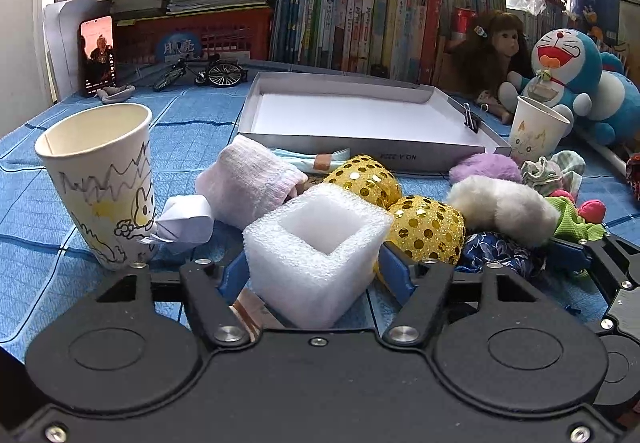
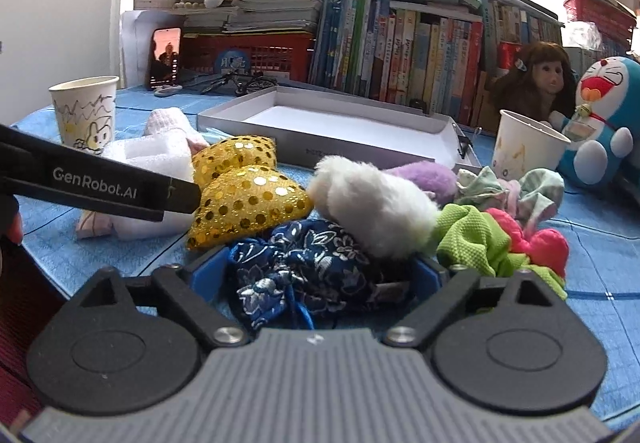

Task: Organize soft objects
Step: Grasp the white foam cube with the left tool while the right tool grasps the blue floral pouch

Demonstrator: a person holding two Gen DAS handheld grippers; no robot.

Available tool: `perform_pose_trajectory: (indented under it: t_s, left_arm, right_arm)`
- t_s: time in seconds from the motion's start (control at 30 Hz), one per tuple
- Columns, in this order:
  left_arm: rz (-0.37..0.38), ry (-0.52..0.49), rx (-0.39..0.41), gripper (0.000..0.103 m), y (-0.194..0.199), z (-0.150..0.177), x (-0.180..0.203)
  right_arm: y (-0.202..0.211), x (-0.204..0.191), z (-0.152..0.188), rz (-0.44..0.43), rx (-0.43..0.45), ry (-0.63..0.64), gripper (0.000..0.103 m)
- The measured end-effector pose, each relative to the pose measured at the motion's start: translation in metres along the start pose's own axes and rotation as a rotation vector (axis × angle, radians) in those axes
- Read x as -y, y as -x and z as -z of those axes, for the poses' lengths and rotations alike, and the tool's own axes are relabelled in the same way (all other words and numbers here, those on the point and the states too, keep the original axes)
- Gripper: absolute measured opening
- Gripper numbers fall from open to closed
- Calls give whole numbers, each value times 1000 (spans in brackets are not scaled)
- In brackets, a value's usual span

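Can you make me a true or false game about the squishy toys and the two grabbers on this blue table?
1. The left hand-held gripper has the white foam block between its fingers. True.
2. The white box tray is full of toys. False: it is empty.
3. The blue flowered pouch sits between the fingers of the right hand-held gripper. True.
4. The white fluffy ball is inside a paper cup. False: it lies on the pile beside the gold sequin cushions.
5. The paper cup with drawings has tipped over. False: it stands upright.
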State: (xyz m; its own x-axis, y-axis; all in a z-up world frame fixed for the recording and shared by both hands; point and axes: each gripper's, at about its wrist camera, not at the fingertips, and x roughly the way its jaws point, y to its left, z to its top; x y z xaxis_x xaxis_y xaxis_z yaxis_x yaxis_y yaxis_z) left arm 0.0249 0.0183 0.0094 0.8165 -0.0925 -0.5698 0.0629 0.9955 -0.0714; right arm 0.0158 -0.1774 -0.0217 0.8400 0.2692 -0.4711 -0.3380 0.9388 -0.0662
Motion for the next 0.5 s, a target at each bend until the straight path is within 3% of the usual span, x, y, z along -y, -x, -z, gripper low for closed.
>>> perform_pose_trajectory:
  t_s: [0.17,0.33,0.5]
  left_arm:
    - [9,-2,13,65,7,-1,2]
    - [21,2,42,64,19,-6,2]
    - [25,7,68,64,28,-13,2]
  right_arm:
    - [7,4,2,-6,6,-24,77]
    - [18,9,-1,0,23,-62,58]
    - [26,12,-6,-9,30,-80,52]
